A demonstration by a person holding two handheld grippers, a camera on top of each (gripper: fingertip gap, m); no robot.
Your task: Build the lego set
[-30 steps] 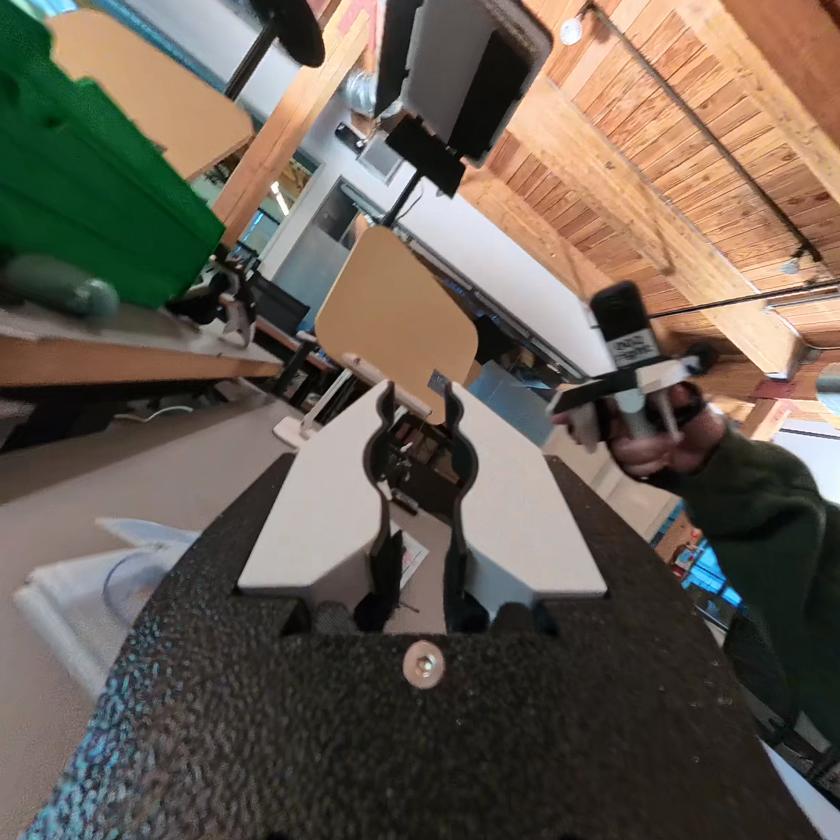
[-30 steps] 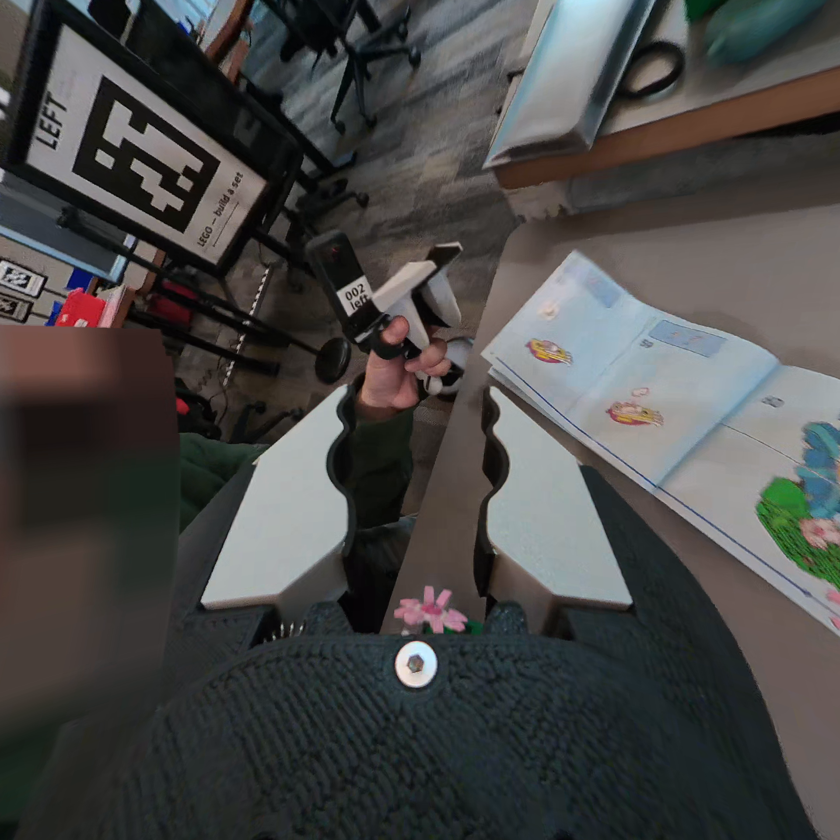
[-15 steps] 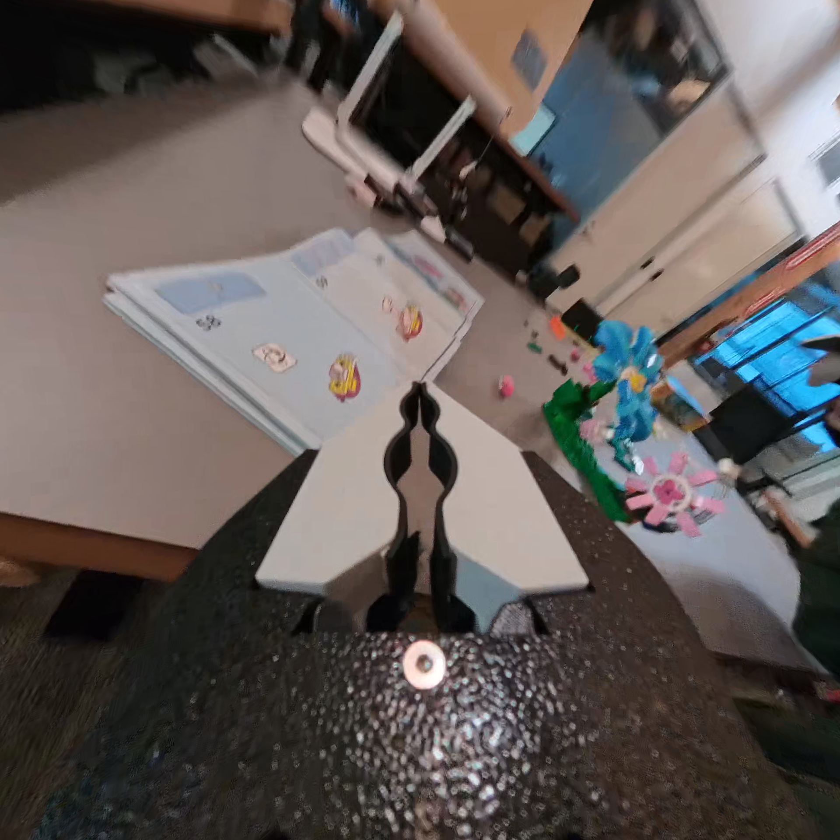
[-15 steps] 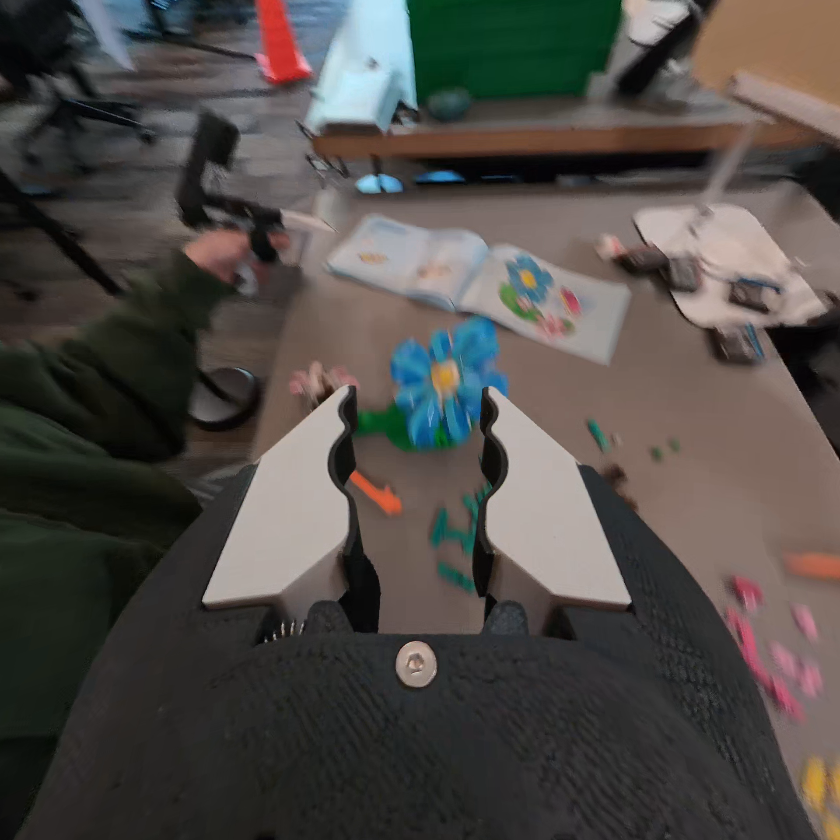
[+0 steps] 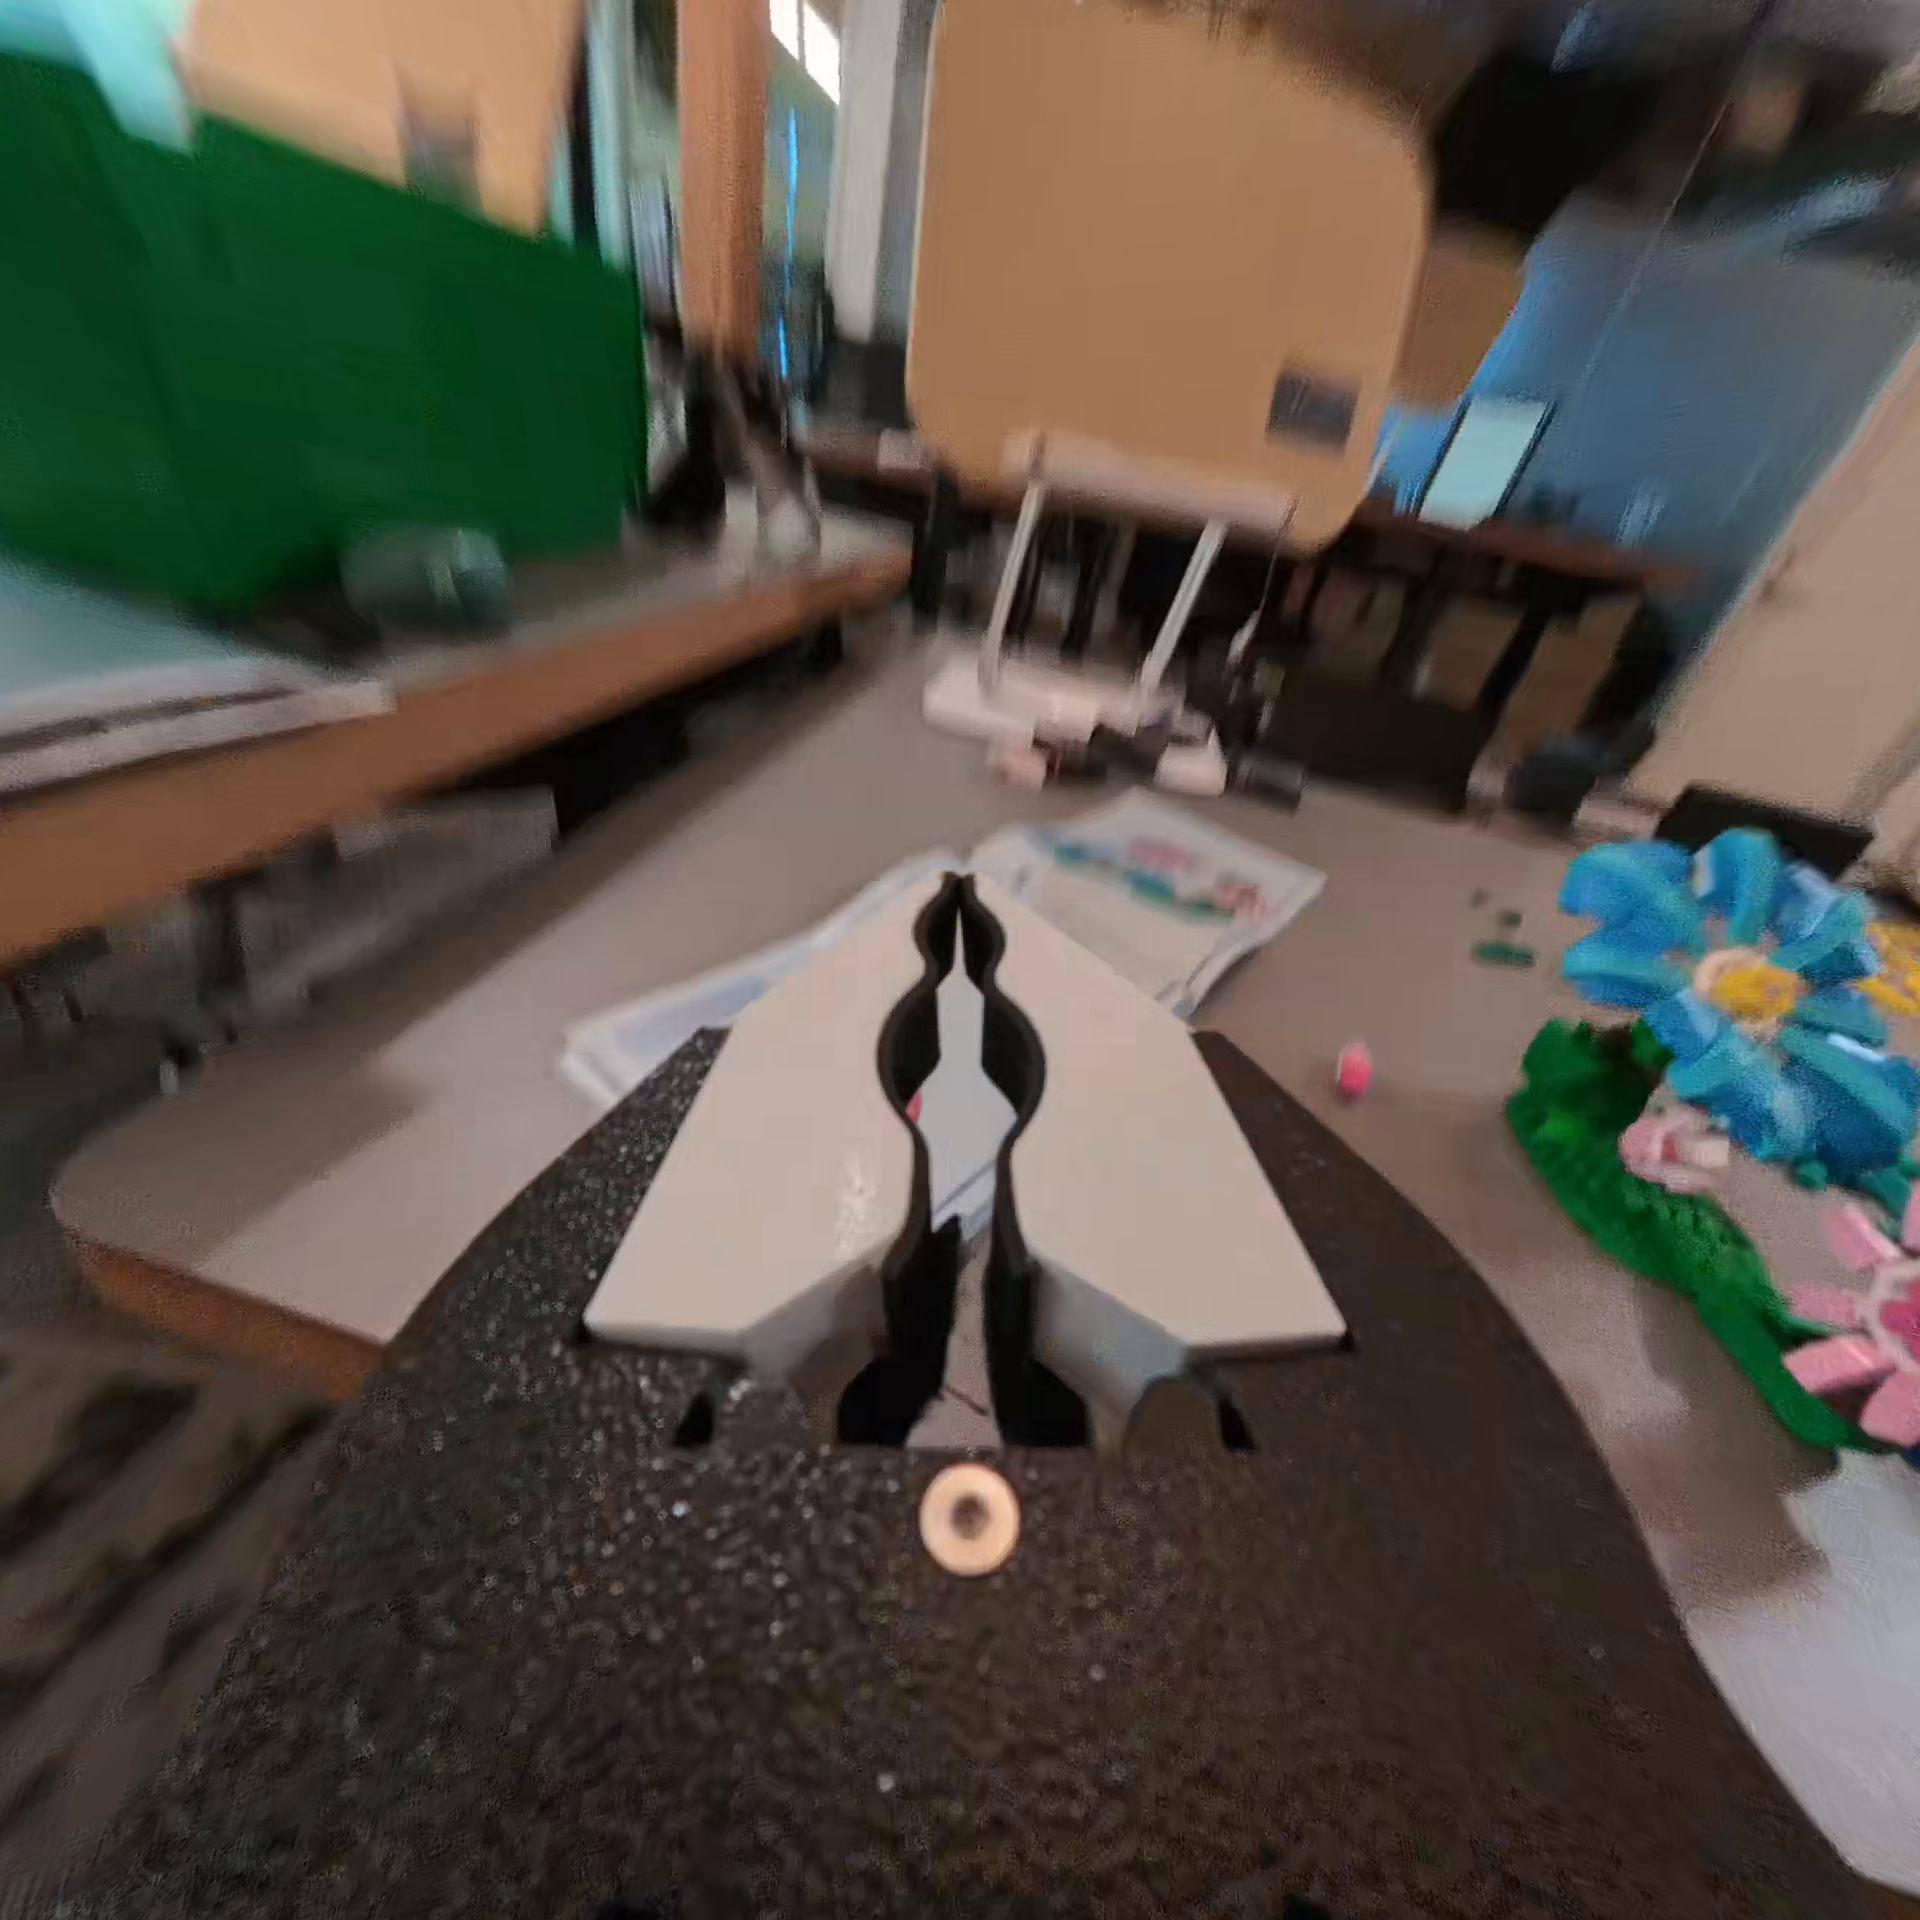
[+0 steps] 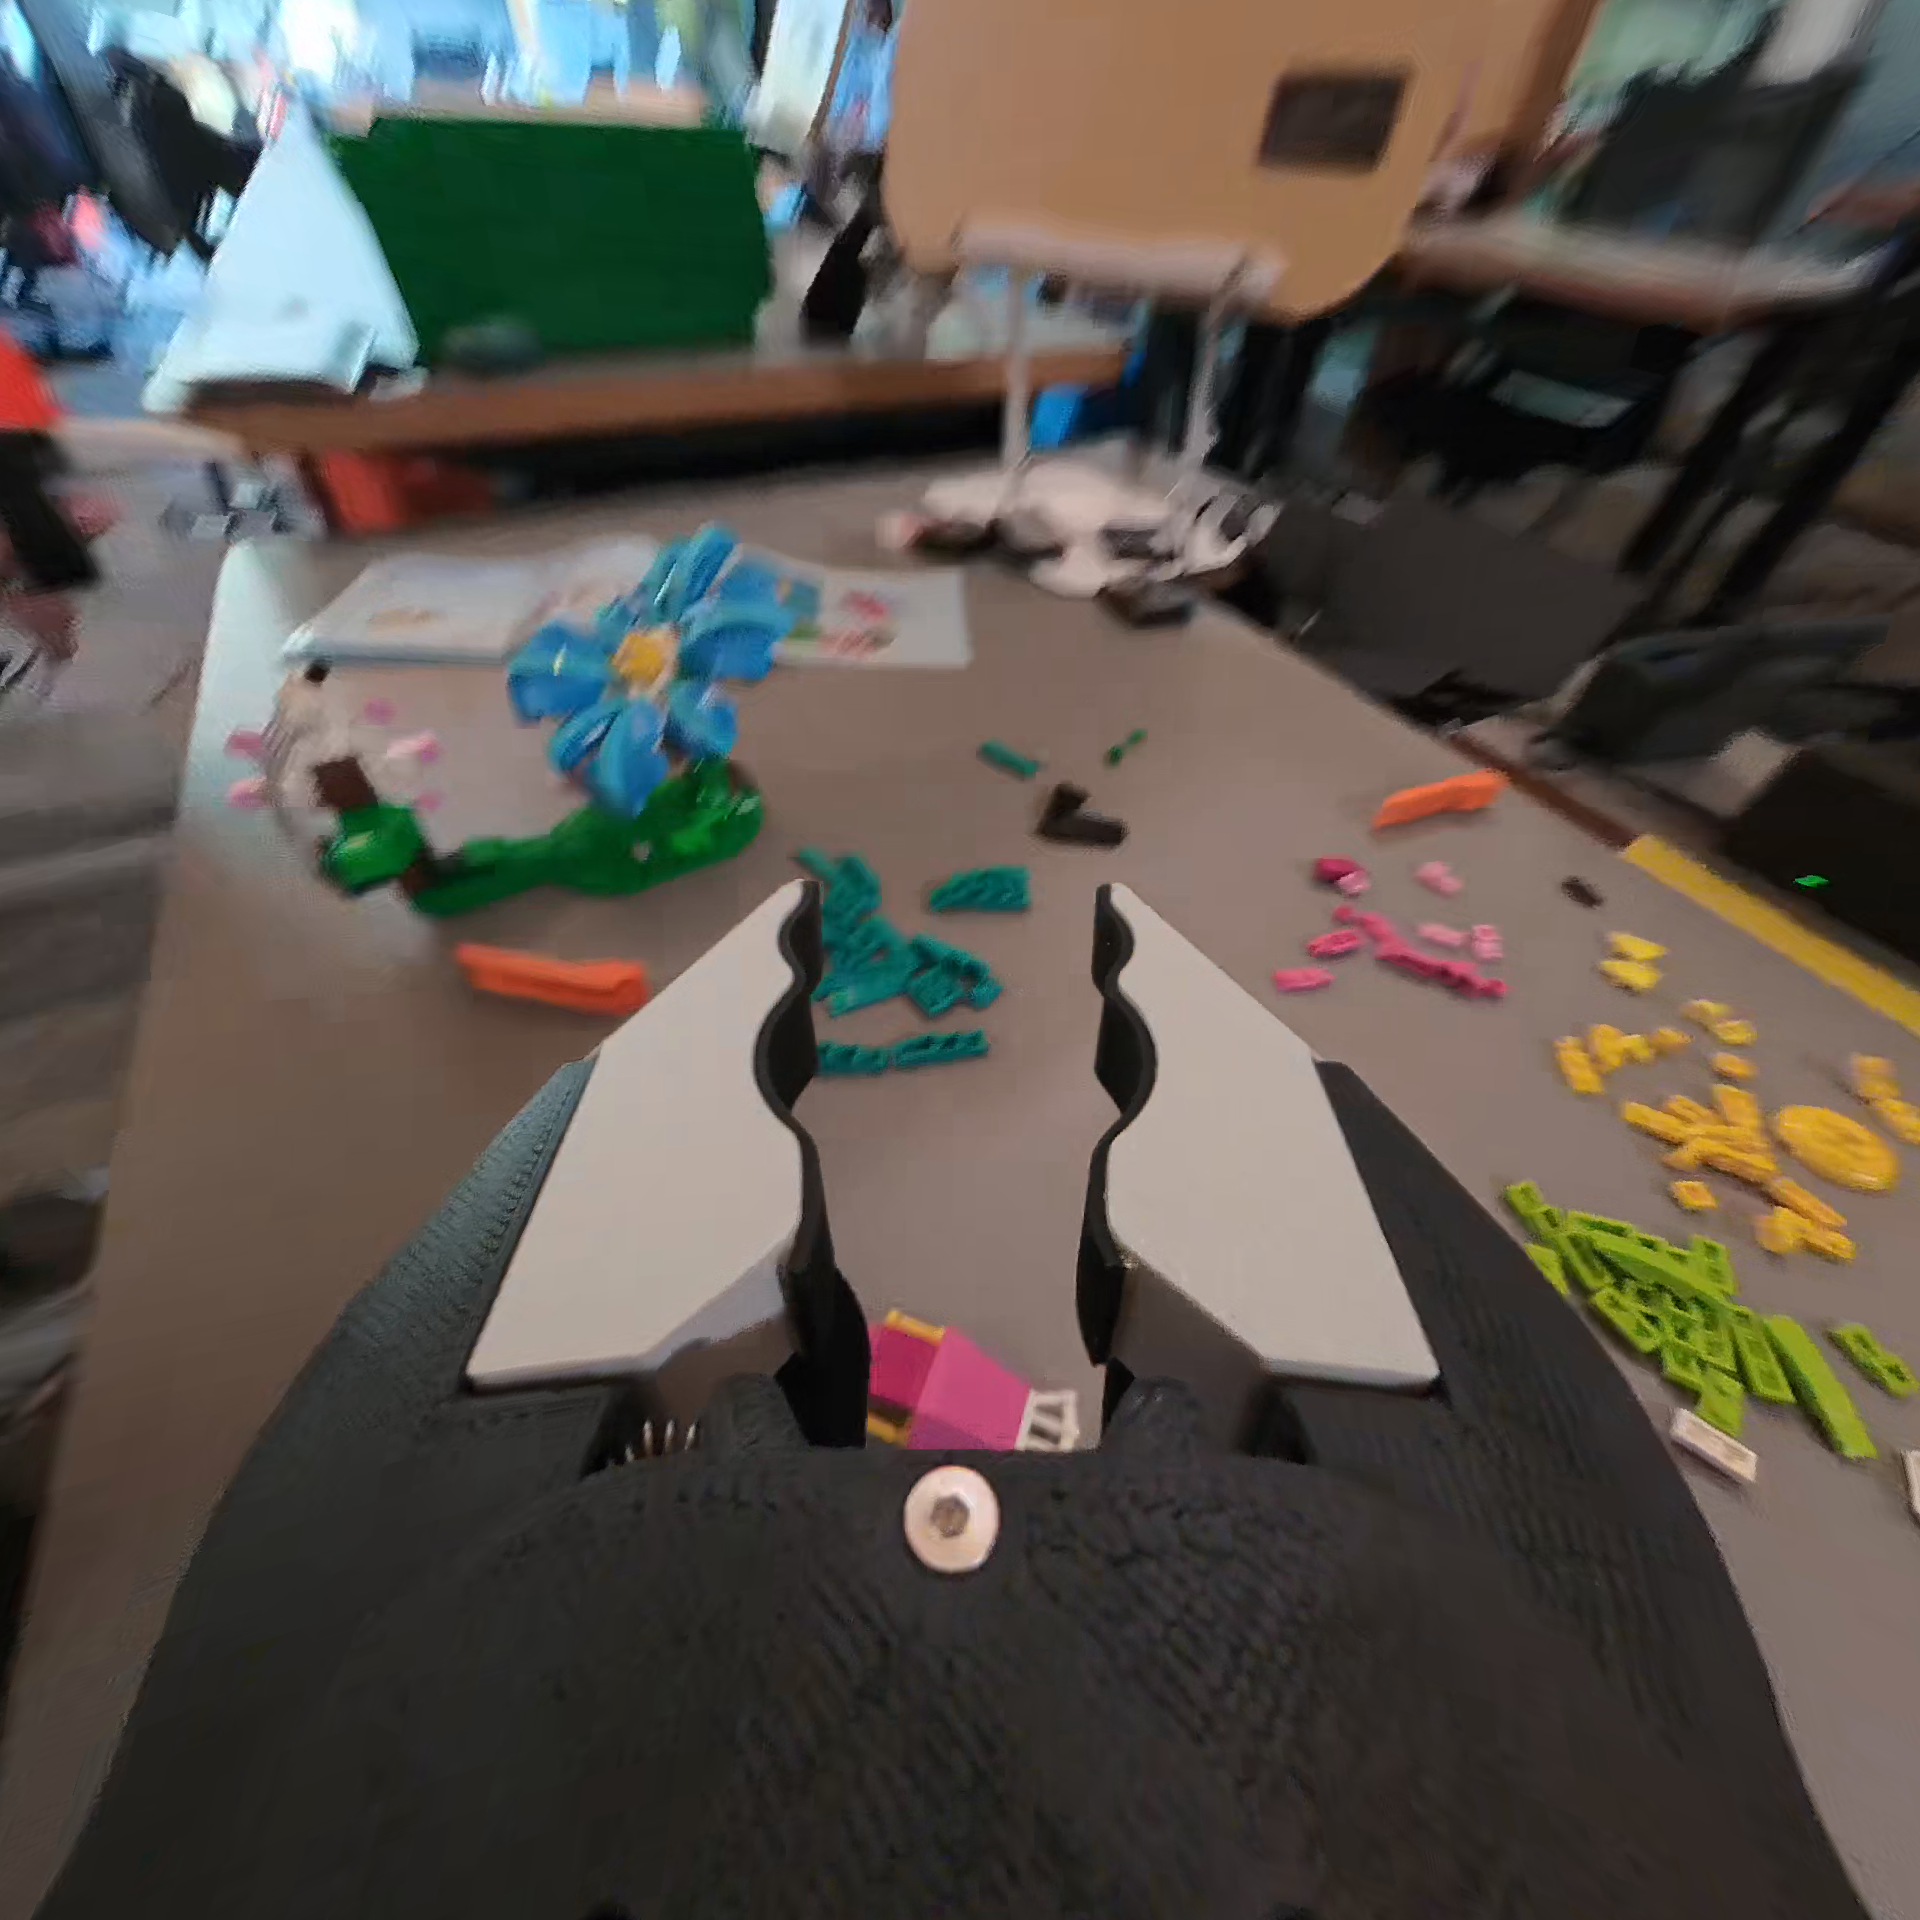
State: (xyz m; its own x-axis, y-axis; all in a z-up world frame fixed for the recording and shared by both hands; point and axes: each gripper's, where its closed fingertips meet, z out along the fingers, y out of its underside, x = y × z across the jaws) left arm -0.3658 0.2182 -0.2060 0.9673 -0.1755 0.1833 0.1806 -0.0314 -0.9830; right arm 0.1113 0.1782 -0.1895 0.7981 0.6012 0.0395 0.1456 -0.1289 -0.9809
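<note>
Left gripper (image 5: 958, 904) clenched, empty; right gripper (image 6: 953, 902) released, empty. One blue flower (image 6: 646, 665), one booklet (image 6: 436, 620) behind it. Two orange pieces (image 6: 551, 977) flank the teal pile (image 6: 904, 971) right of the flower.

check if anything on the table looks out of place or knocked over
Nothing stands out as spilled or broken. The blue flower stands upright on its green base, and the loose pieces lie roughly grouped by colour: teal, pink, yellow, lime. The frames are blurred, so small faults could be missed.

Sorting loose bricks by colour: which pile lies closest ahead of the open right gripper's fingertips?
The teal pile, just beyond the right gripper; pink, yellow and lime piles lie off right.
</note>
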